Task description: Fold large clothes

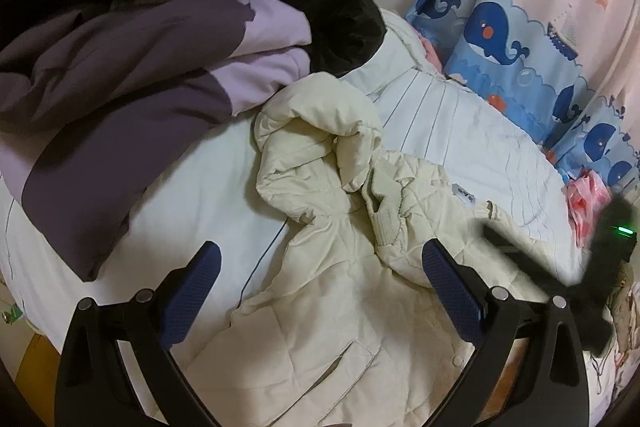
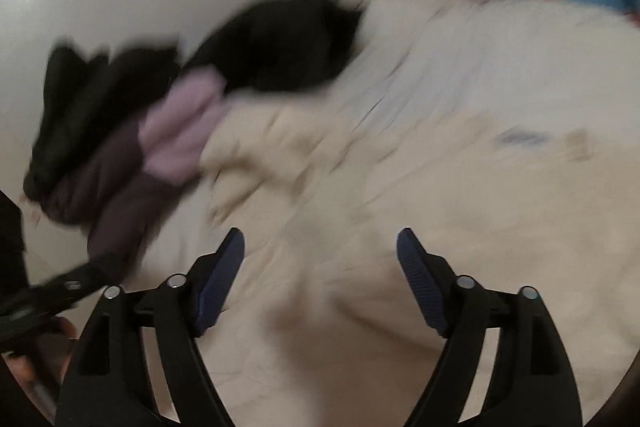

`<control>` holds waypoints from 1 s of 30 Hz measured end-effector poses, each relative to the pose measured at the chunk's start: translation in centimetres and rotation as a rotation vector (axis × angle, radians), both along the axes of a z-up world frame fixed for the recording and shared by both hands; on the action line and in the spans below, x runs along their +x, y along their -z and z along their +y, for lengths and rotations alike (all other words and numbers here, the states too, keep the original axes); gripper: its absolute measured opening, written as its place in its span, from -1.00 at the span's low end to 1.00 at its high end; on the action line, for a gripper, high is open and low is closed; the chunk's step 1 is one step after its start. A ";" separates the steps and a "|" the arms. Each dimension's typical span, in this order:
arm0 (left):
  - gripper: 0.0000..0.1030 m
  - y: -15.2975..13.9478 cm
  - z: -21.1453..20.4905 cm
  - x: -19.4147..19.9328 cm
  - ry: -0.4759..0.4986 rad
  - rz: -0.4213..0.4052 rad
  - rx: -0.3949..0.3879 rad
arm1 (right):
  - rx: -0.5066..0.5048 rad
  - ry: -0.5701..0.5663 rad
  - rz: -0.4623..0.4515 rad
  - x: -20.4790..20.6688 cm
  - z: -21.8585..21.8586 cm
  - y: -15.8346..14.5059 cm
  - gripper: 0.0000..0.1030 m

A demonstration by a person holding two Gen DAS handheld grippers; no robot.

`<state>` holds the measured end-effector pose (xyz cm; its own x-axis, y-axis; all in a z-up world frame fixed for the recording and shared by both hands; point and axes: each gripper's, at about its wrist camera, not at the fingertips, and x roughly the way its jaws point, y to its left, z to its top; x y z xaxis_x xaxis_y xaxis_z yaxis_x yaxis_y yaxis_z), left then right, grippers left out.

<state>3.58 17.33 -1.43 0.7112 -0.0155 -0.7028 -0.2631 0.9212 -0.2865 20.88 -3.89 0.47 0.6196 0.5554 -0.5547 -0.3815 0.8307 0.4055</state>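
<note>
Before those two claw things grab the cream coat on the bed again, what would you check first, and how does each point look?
1. Left gripper open, nothing pinched: ok; cream coat lies under it.
2. Right gripper open and empty: ok.
3. Right wrist view sharp enough to aim: not ok, it is blurred.
4. Coat spread flat for a fold: not ok; its hood and a knit-cuffed sleeve lie crumpled across the body.
5. Coat free of the purple jacket and black garment: ok in the left wrist view; they lie beside it.
6. Bare bed sheet beside the coat: ok.
</note>
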 end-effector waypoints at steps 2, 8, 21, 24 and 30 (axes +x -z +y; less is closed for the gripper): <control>0.87 -0.2 -0.8 0.1 0.036 -0.029 0.002 | 0.005 0.170 -0.042 -2.2 -6.0 -0.6 0.85; 0.87 0.3 -9.4 4.5 0.283 -0.071 0.071 | 0.044 0.397 0.235 -1.9 -18.4 7.8 0.87; 0.89 8.4 -16.1 12.7 0.488 0.207 0.485 | 0.208 0.334 0.343 -2.5 -21.4 12.1 0.87; 0.89 4.7 -15.5 12.2 0.564 0.105 0.871 | 0.274 0.336 0.373 -2.4 -22.0 12.1 0.87; 0.89 4.7 -10.2 15.2 0.712 0.269 1.519 | 0.373 0.335 0.409 -2.1 -22.1 12.3 0.87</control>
<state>18.77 7.11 -6.15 0.7281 0.4952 -0.4739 0.4024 0.2508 0.8804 18.78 -25.97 -11.79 0.5720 0.5695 -0.5903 0.1207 0.6533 0.7474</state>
